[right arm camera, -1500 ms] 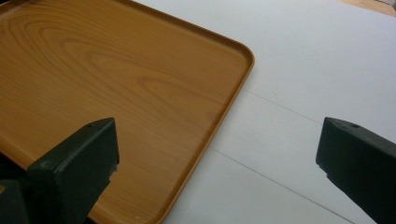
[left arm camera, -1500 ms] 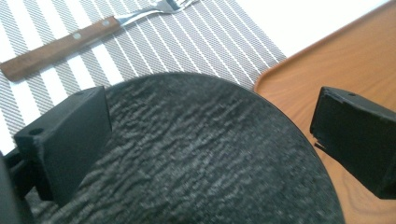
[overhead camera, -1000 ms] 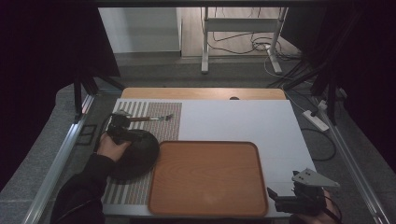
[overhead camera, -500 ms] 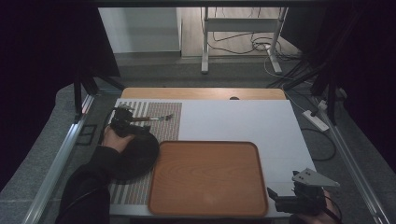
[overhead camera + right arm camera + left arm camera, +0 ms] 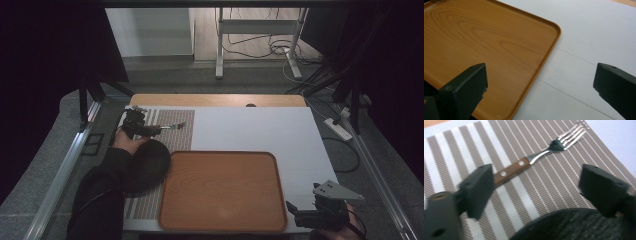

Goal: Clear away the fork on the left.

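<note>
Since the earlier high view, left gripper [image 5: 136, 121] has travelled up the striped placemat [image 5: 176, 135] toward the fork [image 5: 169, 127], away from the dark round plate [image 5: 145, 165] it was over; right gripper [image 5: 320, 216] has not shifted.

Left gripper view: fork [image 5: 534, 157] lies flat on the placemat [image 5: 541, 187], wooden riveted handle toward the camera, tines pointing away to upper right. Near end of the handle passes behind the left-hand jaw. Jaws have just been closing a little but remain wide, with the handle off to one side and not centred between them; pads not pressing on it. No grasp yet. Rim of the dark plate [image 5: 574, 225] shows at the bottom, just below the jaws.

Right gripper view: jaws wide apart, nothing between them, hovering over the white tabletop [image 5: 586, 45] beside the corner of the wooden tray [image 5: 486, 50]. Tray carries nothing.

Progress, judged: work in hand looks like picking up the fork, early stage. Approach nearly done; alignment over the handle, closing and lift all remain. Plate sits on the placemat, left of the tray [image 5: 220, 190], touching or just beside its edge; cannot tell which. Where the fork is meant to go cannot be read from this.
</note>
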A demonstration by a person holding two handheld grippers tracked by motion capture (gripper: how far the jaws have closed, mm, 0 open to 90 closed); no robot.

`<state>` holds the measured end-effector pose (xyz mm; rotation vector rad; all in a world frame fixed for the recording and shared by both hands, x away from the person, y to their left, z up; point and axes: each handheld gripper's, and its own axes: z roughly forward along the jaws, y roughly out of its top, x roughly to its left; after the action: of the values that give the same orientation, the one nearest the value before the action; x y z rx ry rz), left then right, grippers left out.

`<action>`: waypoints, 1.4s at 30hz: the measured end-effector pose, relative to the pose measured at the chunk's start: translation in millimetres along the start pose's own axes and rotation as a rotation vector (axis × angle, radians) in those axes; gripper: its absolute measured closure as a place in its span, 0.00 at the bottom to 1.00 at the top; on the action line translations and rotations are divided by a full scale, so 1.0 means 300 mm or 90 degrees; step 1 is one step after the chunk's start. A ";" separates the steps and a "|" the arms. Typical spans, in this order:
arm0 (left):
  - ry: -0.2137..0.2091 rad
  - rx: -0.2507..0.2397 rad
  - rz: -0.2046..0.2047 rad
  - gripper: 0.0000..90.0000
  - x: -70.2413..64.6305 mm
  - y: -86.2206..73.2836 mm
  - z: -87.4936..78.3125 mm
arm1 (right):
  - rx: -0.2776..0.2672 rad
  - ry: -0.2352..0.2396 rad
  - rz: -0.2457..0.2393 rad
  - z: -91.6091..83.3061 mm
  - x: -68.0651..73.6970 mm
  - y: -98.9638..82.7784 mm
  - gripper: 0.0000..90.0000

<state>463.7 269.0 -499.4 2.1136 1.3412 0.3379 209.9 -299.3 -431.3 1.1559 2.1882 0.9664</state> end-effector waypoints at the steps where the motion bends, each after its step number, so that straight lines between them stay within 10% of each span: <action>1: 0.000 0.001 -0.004 0.25 0.008 0.003 0.001 | 0.000 0.000 0.000 0.000 0.000 0.000 0.00; 13: 0.048 0.038 -0.030 0.99 0.105 0.032 0.034 | -0.002 0.002 0.004 0.001 -0.002 0.000 0.00; 26: 0.097 0.107 -0.015 0.99 0.129 0.044 0.121 | -0.003 0.003 0.006 -0.001 -0.005 -0.002 0.00; 42: 0.007 0.177 0.055 0.99 0.087 0.011 0.072 | -0.004 0.001 0.004 -0.002 -0.001 -0.002 0.00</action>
<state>489.0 283.5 -517.1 2.4053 1.3717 0.2069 209.5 -300.1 -431.2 1.1596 2.1830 0.9767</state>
